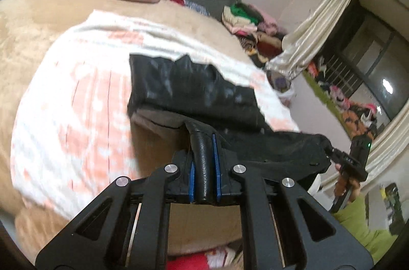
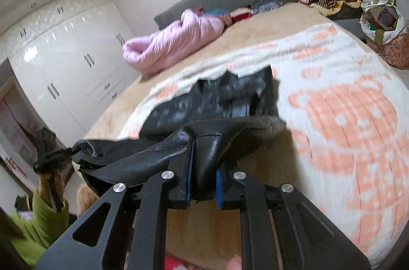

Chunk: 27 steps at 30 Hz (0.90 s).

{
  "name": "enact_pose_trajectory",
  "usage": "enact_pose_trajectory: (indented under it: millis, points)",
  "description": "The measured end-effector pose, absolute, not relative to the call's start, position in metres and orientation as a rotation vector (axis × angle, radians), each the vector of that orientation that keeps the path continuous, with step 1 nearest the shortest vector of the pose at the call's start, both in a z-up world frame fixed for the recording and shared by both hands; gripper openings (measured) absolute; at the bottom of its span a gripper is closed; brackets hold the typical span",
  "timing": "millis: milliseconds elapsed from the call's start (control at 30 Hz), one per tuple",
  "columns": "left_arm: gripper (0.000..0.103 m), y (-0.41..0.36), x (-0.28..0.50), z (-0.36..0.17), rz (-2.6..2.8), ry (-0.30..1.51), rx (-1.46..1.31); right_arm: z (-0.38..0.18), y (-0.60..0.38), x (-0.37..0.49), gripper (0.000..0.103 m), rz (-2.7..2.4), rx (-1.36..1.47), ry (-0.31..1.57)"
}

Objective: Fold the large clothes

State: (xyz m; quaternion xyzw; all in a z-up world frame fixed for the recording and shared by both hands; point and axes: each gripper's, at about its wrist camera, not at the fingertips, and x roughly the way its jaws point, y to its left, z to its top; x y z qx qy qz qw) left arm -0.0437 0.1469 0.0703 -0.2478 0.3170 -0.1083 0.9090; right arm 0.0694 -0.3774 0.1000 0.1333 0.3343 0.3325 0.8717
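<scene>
So what we've got here is a black leather-look garment [image 1: 194, 91], grainy faux-leather finish with a bit of shine on it. The far part of it lies crumpled on the white-and-peach blanket on the bed, and the near edge is lifted up off the bed, stretched out between two pinched spots. At each pinch we can see the material bunched into a thick rolled fold, with a stitched seam showing near one of them [image 2: 212, 142]. Between those spots the edge sags a little. We can't tell what kind of garment it is, since the picture's pretty blurry.
</scene>
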Motion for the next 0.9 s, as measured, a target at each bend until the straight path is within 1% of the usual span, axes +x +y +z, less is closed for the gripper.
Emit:
enact_pose_trajectory:
  millis: [200, 433, 633, 900]
  points:
    - [0.005, 0.154, -0.003, 0.086, -0.223, 0.608, -0.569, 0.118, -0.361, 0.101, 0.013, 0.638, 0.288, 0.664]
    - [0.006, 0.161, 0.038, 0.094, -0.202, 0.603, -0.59, 0.128, -0.346, 0.143, 0.013, 0.601, 0.333, 0.663]
    - [0.007, 0.173, 0.074, 0.091, -0.182, 0.622, -0.617, 0.129, -0.335, 0.177, 0.015, 0.581, 0.356, 0.676]
    - [0.008, 0.189, 0.119, 0.069, -0.138, 0.68, -0.656, 0.121, -0.315, 0.223, 0.019, 0.551, 0.363, 0.722]
